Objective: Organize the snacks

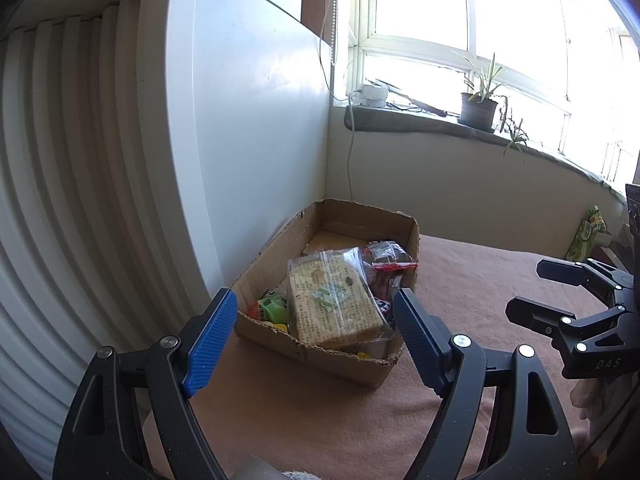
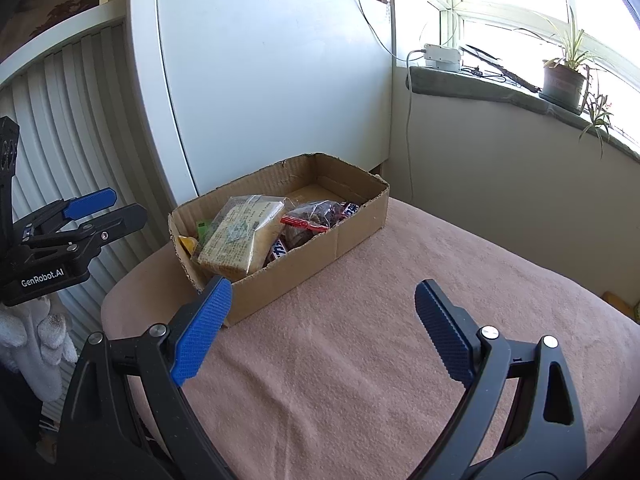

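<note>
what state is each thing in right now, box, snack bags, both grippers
brown cardboard box: open-topped, on the pink cloth, holding snacks
clear bag of tan crackers: in box, leaning tilted
clear red-zip bag of dark snacks: in box, sealed
left gripper: open, empty
right gripper: open, empty

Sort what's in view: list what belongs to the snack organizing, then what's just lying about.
Job:
- cardboard box
- bagged crackers
- red-zip bag
- green snack
- left gripper, right gripper, both open and empty

Lying about:
- potted plant
- white adapter
- pink cloth
</note>
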